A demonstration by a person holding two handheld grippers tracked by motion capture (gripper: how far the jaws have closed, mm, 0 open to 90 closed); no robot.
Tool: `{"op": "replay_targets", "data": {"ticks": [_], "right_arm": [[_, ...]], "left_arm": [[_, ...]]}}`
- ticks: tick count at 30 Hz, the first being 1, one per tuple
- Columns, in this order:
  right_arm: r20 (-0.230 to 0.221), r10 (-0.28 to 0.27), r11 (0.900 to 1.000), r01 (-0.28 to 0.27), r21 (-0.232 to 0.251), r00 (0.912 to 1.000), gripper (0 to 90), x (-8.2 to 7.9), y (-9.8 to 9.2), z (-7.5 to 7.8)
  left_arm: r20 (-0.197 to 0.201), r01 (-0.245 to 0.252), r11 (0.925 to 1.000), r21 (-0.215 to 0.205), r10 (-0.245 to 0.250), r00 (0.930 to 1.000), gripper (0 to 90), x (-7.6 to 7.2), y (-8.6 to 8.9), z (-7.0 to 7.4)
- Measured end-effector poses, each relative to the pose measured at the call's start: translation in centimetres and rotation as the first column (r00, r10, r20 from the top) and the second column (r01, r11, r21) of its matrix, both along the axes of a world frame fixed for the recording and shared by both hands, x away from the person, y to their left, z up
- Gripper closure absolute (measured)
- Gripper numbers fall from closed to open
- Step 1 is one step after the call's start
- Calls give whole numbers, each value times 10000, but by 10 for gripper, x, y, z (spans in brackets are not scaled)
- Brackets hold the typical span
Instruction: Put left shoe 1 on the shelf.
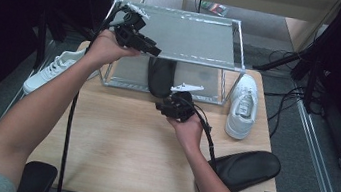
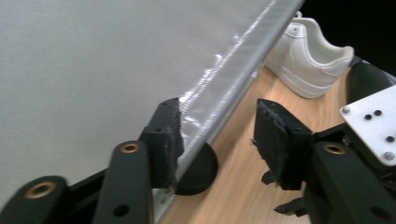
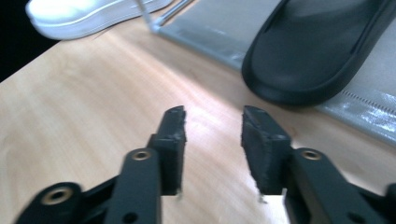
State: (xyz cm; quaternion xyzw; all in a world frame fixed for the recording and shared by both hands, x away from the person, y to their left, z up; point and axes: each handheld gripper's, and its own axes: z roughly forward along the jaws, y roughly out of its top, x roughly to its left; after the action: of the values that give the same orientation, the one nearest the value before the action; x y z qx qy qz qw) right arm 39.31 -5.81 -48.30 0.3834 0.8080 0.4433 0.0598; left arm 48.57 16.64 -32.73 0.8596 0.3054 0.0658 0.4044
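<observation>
A metal shoe rack with grey fabric shelves stands at the back of the wooden table. A black slipper lies on its lower shelf, one end jutting out over the front. My left gripper hovers open at the top shelf's front left corner. In the left gripper view its jaws straddle the shelf's front rail without pressing on it. My right gripper is open just above the table in front of that slipper, with nothing between its fingers.
A second black slipper lies at the table's front right. One white sneaker sits to the right of the rack, and another white sneaker sits to its left. Cables trail from both grippers.
</observation>
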Motion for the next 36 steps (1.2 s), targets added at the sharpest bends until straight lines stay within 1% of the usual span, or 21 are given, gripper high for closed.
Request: {"op": "replay_targets", "data": {"ticks": [1, 2, 3, 4, 6, 7, 10, 13, 15, 16, 17, 19, 22, 24, 26, 29, 31, 33, 34, 35, 36], "right_arm": [[73, 128, 9999, -128, -48, 9999, 562, -4, -3, 1], [100, 276, 9996, -275, -98, 9996, 550, -7, -5, 2], [189, 507, 9986, -503, -176, 9985, 543, -11, -7, 3], [230, 606, 9979, -601, -226, 9979, 532, -14, -8, 4], [401, 943, 9951, -931, -320, 9947, 529, -22, -11, 7], [514, 1059, 9940, -1043, -328, 9931, 525, -24, -12, 8], [750, 1310, 9914, -1309, -62, 9885, 504, -34, -19, 13], [645, 1423, 9895, -1436, 165, 9877, 493, -43, -28, 17], [540, 1481, 9884, -1497, 255, 9875, 468, -50, -36, 19], [508, 1526, 9878, -1540, 248, 9870, 464, -53, -38, 20], [525, 1610, 9866, -1621, 170, 9855, 464, -56, -41, 21], [675, 1712, 9847, -1730, 227, 9829, 465, -64, -50, 22], [716, 1704, 9839, -1736, 423, 9828, 465, -71, -59, 24], [785, 1713, 9829, -1758, 553, 9821, 464, -75, -65, 27], [860, 1712, 9823, -1768, 621, 9815, 464, -80, -70, 29], [993, 1724, 9823, -1786, 569, 9800, 465, -84, -77, 30], [1019, 1675, 9826, -1745, 641, 9806, 465, -87, -82, 30], [1037, 1696, 9825, -1764, 603, 9800, 466, -88, -85, 30], [1060, 1732, 9820, -1799, 575, 9792, 470, -89, -87, 30], [1022, 1743, 9817, -1809, 592, 9794, 475, -90, -89, 30], [1008, 1753, 9814, -1820, 616, 9793, 475, -91, -91, 30]], "left_arm": [[-8, -4, 10000, -55, 4, 10000, 484, -2, 0, 1], [-78, -1, 9999, -168, 0, 10000, 469, -5, -1, 1], [-166, 32, 9999, -169, -35, 9999, 453, -7, -1, 2], [-248, 25, 9998, -184, -30, 9997, 442, -10, -2, 3], [-224, 42, 10000, 10, -42, 9997, 428, -17, -3, 4], [-276, 85, 10000, 26, -84, 9996, 419, -21, -5, 4], [-253, 294, 9996, -24, -295, 9992, 401, -33, -7, 5], [-234, 454, 9989, -109, -456, 9987, 389, -44, -7, 4], [-226, 526, 9984, -193, -530, 9983, 382, -51, -6, 2], [-172, 625, 9980, -124, -627, 9979, 379, -54, -5, 1], [-182, 600, 9980, -183, -603, 9980, 377, -59, -5, -2], [-147, 630, 9978, -197, -633, 9979, 376, -64, -4, -5], [-116, 647, 9979, -89, -648, 9978, 370, -72, -4, -11], [-154, 622, 9979, -158, -625, 9979, 370, -79, -2, -15], [-149, 647, 9977, -208, -650, 9978, 369, -85, -1, -19], [-187, 596, 9976, -346, -603, 9980, 368, -94, 2, -26], [-204, 548, 9981, -283, -554, 9983, 366, -100, 3, -32], [-118, 518, 9986, -88, -519, 9986, 362, -106, 4, -38], [-52, 598, 9981, -153, -599, 9982, 362, -110, 5, -40], [-45, 659, 9973, -325, -661, 9978, 362, -113, 6, -43], [-153, 666, 9970, -403, -672, 9976, 362, -116, 7, -46]]}}
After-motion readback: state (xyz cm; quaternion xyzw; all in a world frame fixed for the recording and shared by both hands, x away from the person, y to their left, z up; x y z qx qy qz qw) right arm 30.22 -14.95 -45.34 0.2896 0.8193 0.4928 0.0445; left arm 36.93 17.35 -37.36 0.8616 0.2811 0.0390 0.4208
